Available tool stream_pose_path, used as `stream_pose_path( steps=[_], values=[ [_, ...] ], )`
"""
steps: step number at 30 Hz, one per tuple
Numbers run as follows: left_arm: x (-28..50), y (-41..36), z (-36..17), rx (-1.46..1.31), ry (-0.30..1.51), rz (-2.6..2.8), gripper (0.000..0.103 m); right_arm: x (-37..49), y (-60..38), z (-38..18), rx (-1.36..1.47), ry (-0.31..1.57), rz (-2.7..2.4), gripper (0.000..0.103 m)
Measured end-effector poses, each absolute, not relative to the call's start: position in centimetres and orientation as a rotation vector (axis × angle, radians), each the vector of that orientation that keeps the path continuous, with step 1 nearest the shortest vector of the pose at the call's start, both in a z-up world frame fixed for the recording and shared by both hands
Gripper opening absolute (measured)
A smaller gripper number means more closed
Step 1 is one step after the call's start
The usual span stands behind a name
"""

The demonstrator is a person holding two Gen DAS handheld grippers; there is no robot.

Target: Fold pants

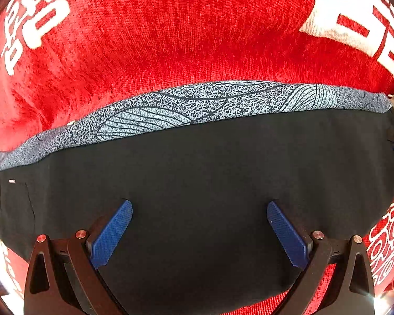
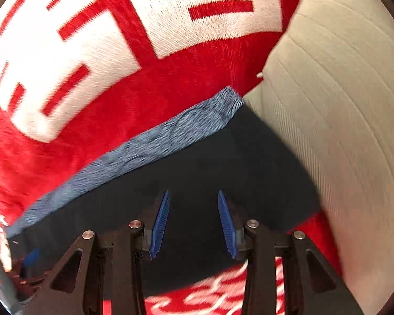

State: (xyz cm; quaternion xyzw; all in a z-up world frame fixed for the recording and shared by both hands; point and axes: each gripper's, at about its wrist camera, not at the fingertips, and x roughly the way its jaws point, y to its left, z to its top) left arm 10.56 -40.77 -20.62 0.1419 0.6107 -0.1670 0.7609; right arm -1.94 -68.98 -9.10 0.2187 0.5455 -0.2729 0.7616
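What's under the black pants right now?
The black pants lie on a red blanket with white lettering, which shows past every edge. Whatever the blanket covers, and anything between the folded layers, is hidden.

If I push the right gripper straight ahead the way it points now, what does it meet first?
Most likely the black pants: the right gripper, jaws open, points across that fabric toward its grey patterned band, with the red blanket beyond. Depth is unclear.

The red blanket (image 1: pixel 170 31) carries large white woven characters, seemingly Chinese, but they are cut off at the frame edges and warped, so none can be read with certainty. A tiny white tag (image 1: pixel 12 181) sits on the black pants (image 1: pixel 197 170); any print on it is too small to read.
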Motion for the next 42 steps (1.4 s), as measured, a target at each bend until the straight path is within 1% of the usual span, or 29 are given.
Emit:
stream_pose_path(
  steps=[2, 5, 6, 7, 9, 12, 14, 17, 20, 24, 30, 35, 37, 38, 39, 40, 41, 42],
  values=[
    [10.5, -40.8, -20.8, 0.293, 1.351, -0.358, 0.103, -1.7, -69.8, -9.7, 0.453, 1.199, -0.586, 0.041],
    [10.8, -41.1, -20.4, 0.32, 1.372, -0.34, 0.103, -2.7, -70.8, -8.4, 0.565, 1.168, -0.597, 0.043],
    [11.2, -41.4, -20.2, 0.328, 1.375, -0.334, 0.103, -3.3, -70.9, -8.0, 0.6, 1.154, -0.593, 0.047],
    [11.2, -41.7, -20.0, 0.334, 1.376, -0.331, 0.103, -4.3, -70.8, -7.5, 0.656, 1.129, -0.58, 0.053],
    [12.2, -43.1, -18.7, 0.334, 1.375, -0.34, 0.103, -6.7, -70.3, -7.0, 0.749, 1.092, -0.554, 0.06],
    [11.8, -44.6, -17.4, 0.31, 1.36, -0.367, 0.103, -10.7, -68.6, -7.3, 0.893, 1.043, -0.513, 0.06],
    [11.4, -46.2, -16.9, 0.311, 1.342, -0.388, 0.103, -13.0, -67.8, -7.8, 0.99, 0.977, -0.516, 0.06],
    [11.0, -49.0, -17.1, 0.331, 1.326, -0.407, 0.103, -15.4, -67.4, -9.6, 1.126, 0.859, -0.533, 0.06],
    [10.5, -50.4, -18.2, 0.347, 1.334, -0.387, 0.103, -16.0, -68.3, -10.9, 1.221, 0.755, -0.552, 0.06],
    [9.8, -50.5, -19.3, 0.302, 1.347, -0.362, 0.103, -16.1, -68.9, -10.9, 1.242, 0.671, -0.567, 0.06],
    [8.7, -50.1, -19.2, 0.304, 1.322, -0.378, 0.103, -14.7, -69.7, -11.5, 1.203, 0.574, -0.602, 0.06],
    [8.4, -48.8, -20.0, 0.306, 1.317, -0.386, 0.103, -13.2, -70.2, -11.4, 1.158, 0.548, -0.63, 0.062],
    [8.1, -48.0, -19.4, 0.308, 1.33, -0.38, 0.103, -12.5, -70.7, -11.3, 1.155, 0.564, -0.633, 0.062],
    [8.6, -48.0, -19.0, 0.311, 1.338, -0.375, 0.103, -12.3, -71.0, -11.3, 1.16, 0.582, -0.632, 0.061],
    [8.8, -48.2, -17.7, 0.31, 1.331, -0.38, 0.103, -12.0, -71.3, -11.1, 1.162, 0.618, -0.634, 0.053],
    [8.7, -48.4, -16.9, 0.306, 1.314, -0.389, 0.096, -11.7, -71.5, -11.0, 1.15, 0.659, -0.646, 0.033],
    [8.6, -48.6, -16.0, 0.314, 1.286, -0.393, 0.091, -11.3, -71.7, -10.9, 1.13, 0.706, -0.663, 0.026],
    [8.5, -48.9, -15.4, 0.321, 1.272, -0.398, 0.089, -11.1, -71.8, -10.8, 1.112, 0.745, -0.667, 0.021]
  ],
)
